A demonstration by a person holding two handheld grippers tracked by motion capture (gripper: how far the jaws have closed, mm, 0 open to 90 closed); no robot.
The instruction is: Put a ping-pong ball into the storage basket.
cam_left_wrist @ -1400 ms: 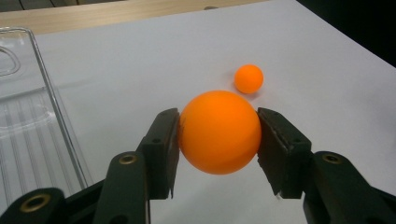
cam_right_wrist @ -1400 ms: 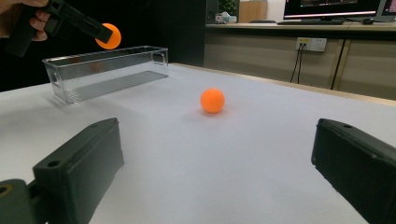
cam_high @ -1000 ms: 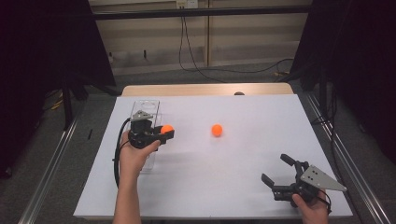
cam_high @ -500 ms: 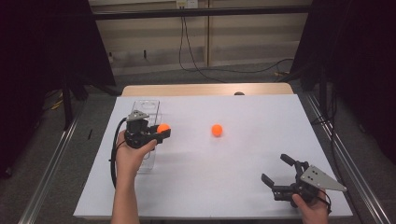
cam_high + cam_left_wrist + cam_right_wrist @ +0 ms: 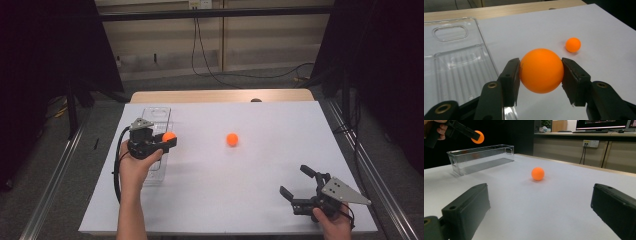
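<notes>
left gripper [image 5: 169, 140] clamps an orange ball [image 5: 541, 70] between both jaws, held up in the air at the right edge of the clear plastic bin [image 5: 156, 117]. right gripper [image 5: 296, 183] sits low at the near right of the white table [image 5: 280, 125], jaws spread wide and holding nothing. second orange ball [image 5: 232, 139] lies loose mid-table, well apart from both; no readable writing or labels anywhere.

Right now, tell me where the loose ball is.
In the high view the loose ball lies on the white table near its middle, right of the clear tray and apart from both grippers.
</notes>
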